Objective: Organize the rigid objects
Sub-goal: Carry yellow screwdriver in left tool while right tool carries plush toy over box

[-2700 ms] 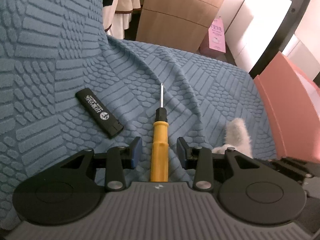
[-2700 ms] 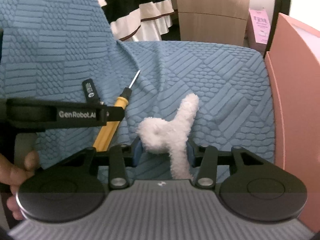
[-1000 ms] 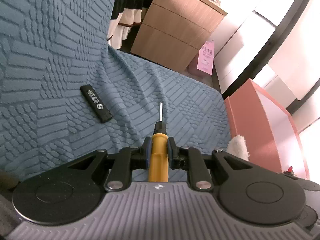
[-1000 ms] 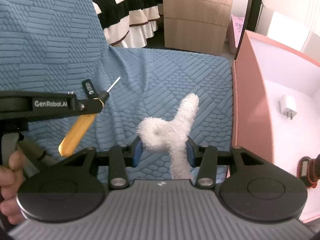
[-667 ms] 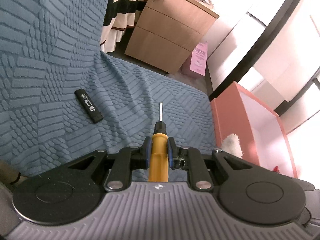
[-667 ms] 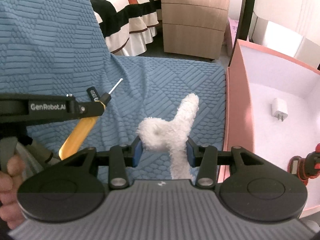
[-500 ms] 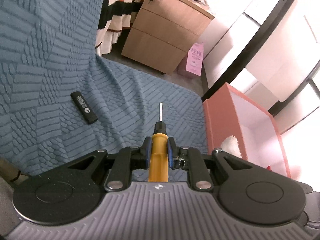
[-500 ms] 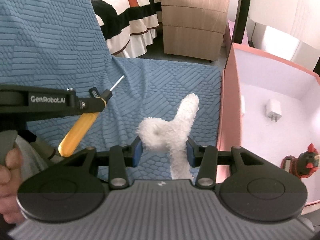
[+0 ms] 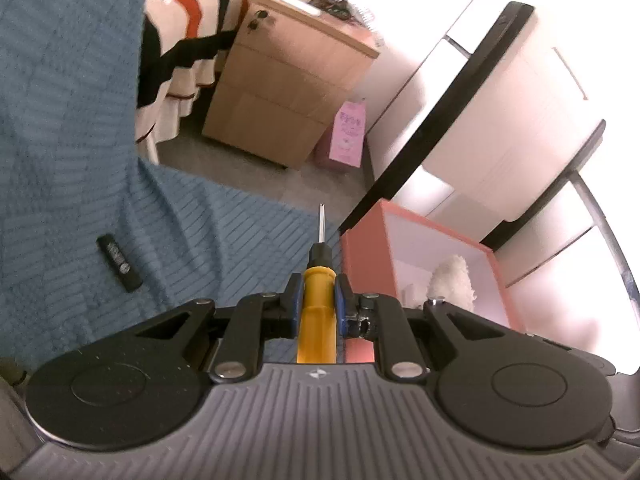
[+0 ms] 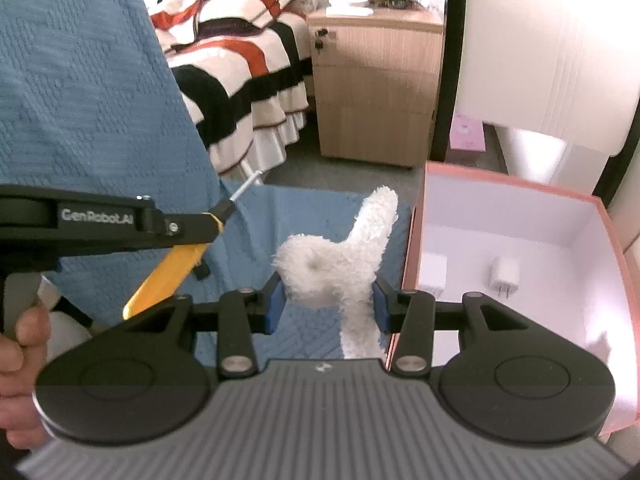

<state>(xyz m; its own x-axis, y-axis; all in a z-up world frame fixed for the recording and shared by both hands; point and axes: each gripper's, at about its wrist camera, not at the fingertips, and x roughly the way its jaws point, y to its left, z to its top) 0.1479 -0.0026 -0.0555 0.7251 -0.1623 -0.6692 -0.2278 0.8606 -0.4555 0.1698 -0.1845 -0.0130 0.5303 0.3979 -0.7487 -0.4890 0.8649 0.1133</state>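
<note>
In the left wrist view, a screwdriver with a yellow plastic handle, black collar and thin steel shaft (image 9: 319, 300) is clenched by its handle in the left claw (image 9: 318, 304), held in the air above the blue textured fabric-covered surface (image 9: 240, 232), where a flat black rectangular stick with white print (image 9: 119, 263) lies; a salmon-pink open box with white lining (image 9: 362, 256) stands just beside the surface, a wooden drawer cabinet (image 9: 280, 92) behind. In the right wrist view, the right claw (image 10: 328, 300) grips a fluffy white plush piece (image 10: 340, 264), beside the pink box holding two white plug chargers (image 10: 505, 274), with a striped bed (image 10: 240, 68) beyond.
</note>
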